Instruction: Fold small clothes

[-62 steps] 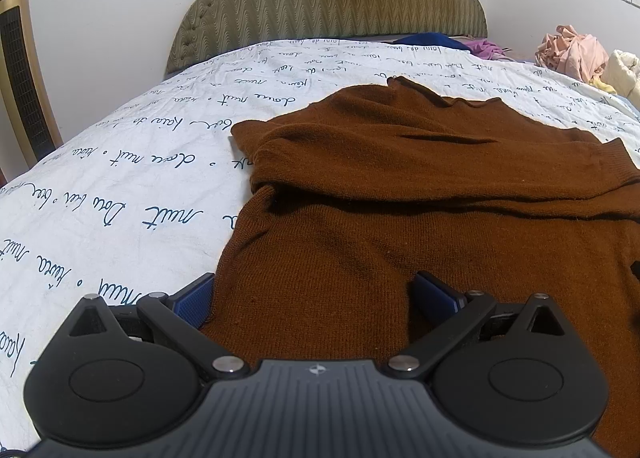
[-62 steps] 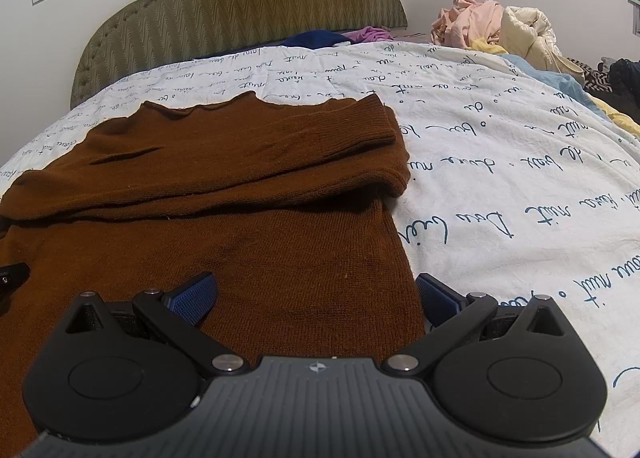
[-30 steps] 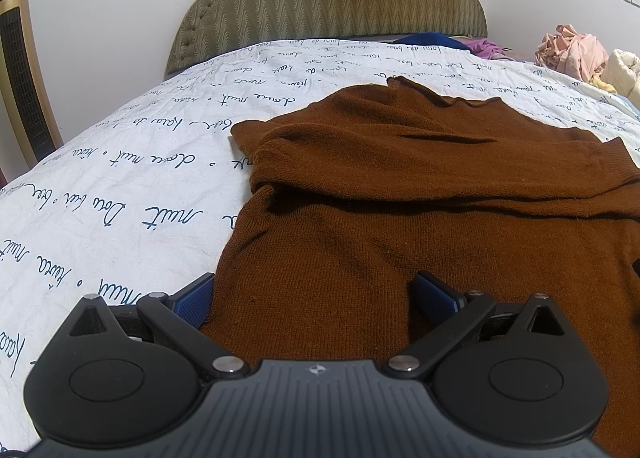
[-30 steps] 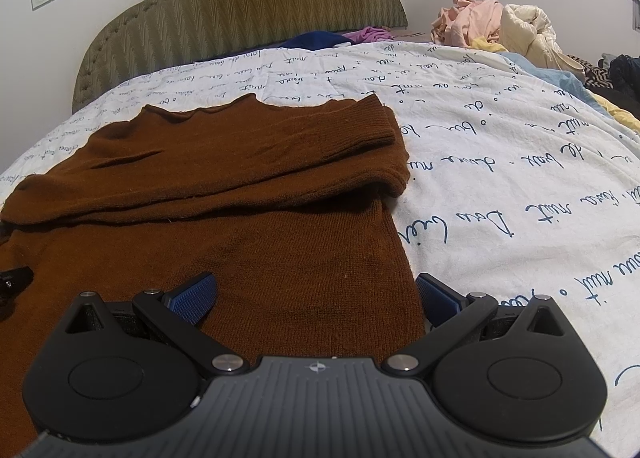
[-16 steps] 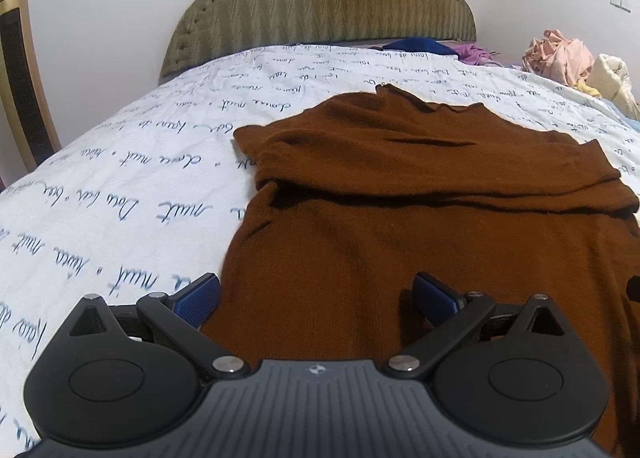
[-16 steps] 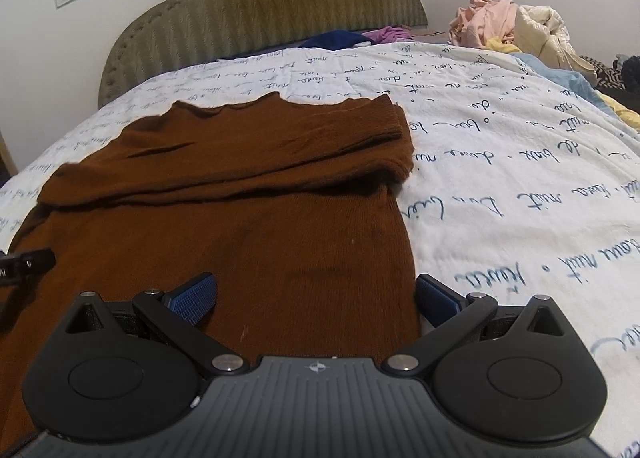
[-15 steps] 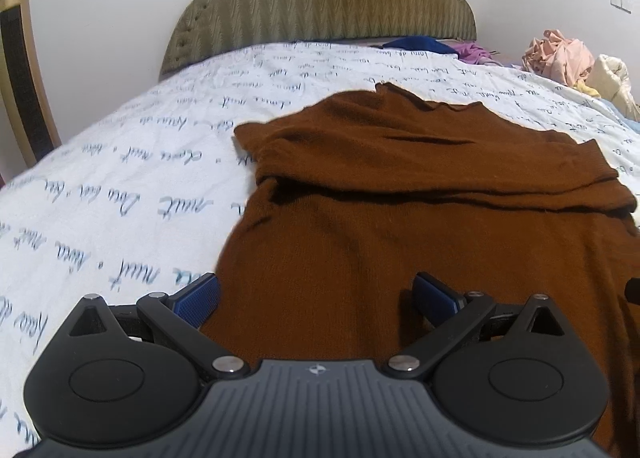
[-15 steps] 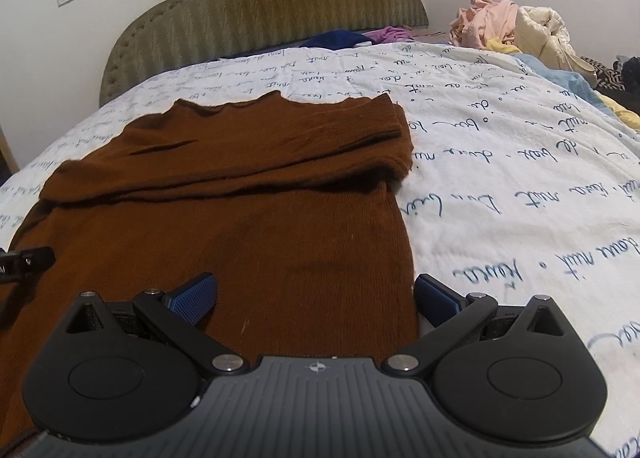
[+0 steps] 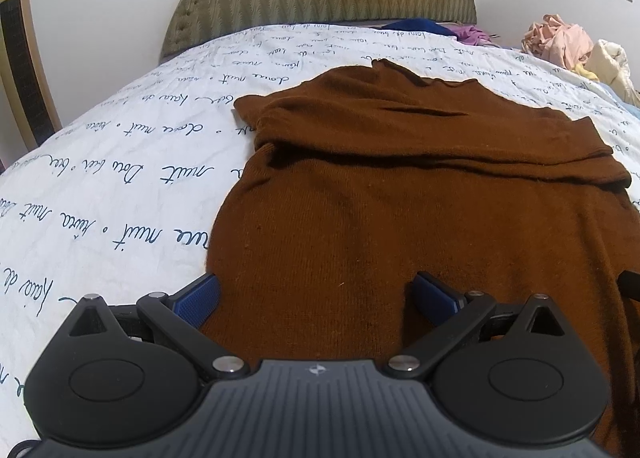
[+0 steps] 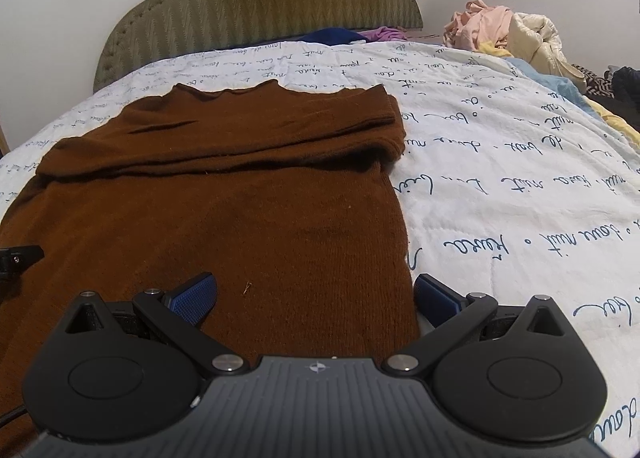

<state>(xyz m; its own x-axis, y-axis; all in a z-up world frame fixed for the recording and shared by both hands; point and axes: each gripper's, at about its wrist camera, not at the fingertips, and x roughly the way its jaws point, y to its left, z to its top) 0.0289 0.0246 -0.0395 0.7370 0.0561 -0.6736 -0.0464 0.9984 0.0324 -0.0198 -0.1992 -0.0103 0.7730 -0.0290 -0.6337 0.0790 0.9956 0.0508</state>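
On bed [image 9: 120,162], lying flat: brown sweater [image 9: 420,226], sleeves already folded across chest. Hovering at near hem corners: left gripper [image 9: 316,294] over left edge, right gripper [image 10: 316,294] over right edge, jaws spread wide, grasping nothing. Likely starting bottom-to-top fold. Next: pinching both hem corners, lifting evenly, carrying toward collar.

blue cursive "nuit" repeated across the bedspread [image 9: 120,186]

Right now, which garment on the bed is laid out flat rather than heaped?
The brown sweater, spread between both open grippers, its sleeves folded across the chest. The pink clothes and cream garment are crumpled in a pile at the far right.
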